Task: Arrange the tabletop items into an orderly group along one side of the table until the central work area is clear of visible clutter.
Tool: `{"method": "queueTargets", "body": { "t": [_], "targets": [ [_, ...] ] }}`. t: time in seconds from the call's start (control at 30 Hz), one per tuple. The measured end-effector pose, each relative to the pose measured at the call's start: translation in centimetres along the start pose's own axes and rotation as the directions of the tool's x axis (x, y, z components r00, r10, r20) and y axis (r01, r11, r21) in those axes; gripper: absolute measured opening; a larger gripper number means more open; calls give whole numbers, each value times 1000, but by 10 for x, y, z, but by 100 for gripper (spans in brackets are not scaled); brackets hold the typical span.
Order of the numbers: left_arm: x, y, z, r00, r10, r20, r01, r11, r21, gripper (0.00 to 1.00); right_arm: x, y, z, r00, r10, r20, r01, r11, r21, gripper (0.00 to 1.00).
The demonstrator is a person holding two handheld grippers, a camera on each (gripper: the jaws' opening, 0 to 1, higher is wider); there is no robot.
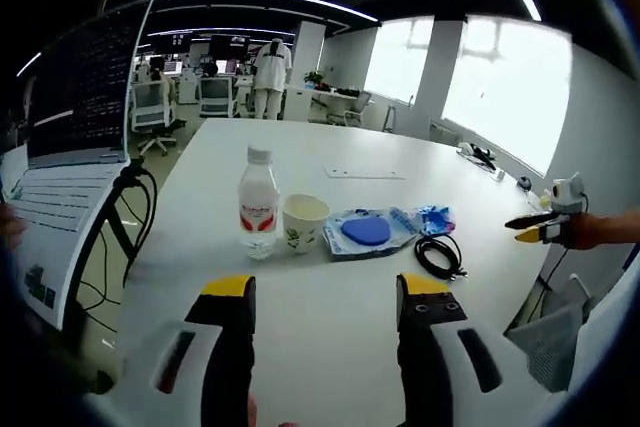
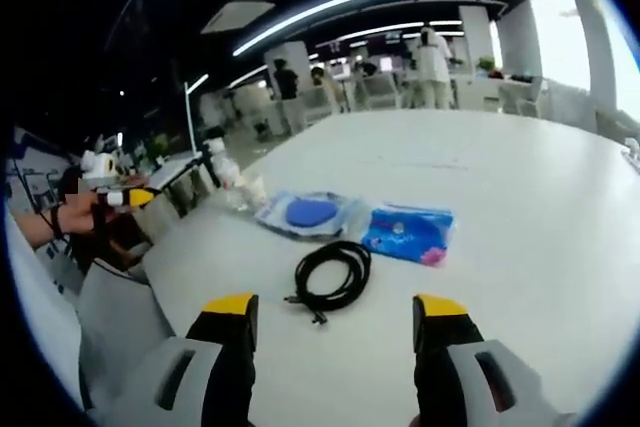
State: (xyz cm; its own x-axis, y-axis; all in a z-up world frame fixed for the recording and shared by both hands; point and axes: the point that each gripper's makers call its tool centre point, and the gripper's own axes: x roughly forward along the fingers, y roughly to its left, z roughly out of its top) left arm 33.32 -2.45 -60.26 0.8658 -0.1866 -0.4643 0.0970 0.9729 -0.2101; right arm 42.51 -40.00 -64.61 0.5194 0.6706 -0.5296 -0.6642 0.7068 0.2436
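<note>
A broad white worktop (image 1: pixel 330 297) carries everything, with an open-plan office of chairs and standing people behind it and bright windows along one side. At its near edge in the left gripper view an open laptop (image 1: pixel 75 137) stands with its dark screen raised, black cables drooping beside it. The left gripper (image 1: pixel 328 292) hovers low over bare worktop, its yellow-tipped jaws spread wide with nothing between them; the right gripper (image 2: pixel 333 307) is likewise held above the surface, jaws wide apart and empty, and it also shows small at the far right of the left gripper view, held in a hand. The task's items sit in a loose row near the middle of the worktop. A clear water bottle (image 1: pixel 258 203) with a red label stands upright, just beside a paper cup (image 1: pixel 303 222). Next comes a clear packet holding a blue disc (image 1: pixel 366 231), then a smaller blue packet (image 2: pixel 408 231) with a pink corner. A coiled black cable (image 2: pixel 332 275) lies nearest the right gripper, just ahead of its jaws, close to both packets. A flat white sheet (image 1: pixel 364 173) rests farther back, well apart.
</note>
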Motion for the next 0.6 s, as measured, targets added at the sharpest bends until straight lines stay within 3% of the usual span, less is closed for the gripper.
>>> {"method": "queueTargets", "body": {
  "t": [0.6],
  "targets": [
    [0,0,0,1000,-8,2,8,1000,-8,57,-6,-10,-2,1000,-19,11,18,999,27,62]
  ]
}}
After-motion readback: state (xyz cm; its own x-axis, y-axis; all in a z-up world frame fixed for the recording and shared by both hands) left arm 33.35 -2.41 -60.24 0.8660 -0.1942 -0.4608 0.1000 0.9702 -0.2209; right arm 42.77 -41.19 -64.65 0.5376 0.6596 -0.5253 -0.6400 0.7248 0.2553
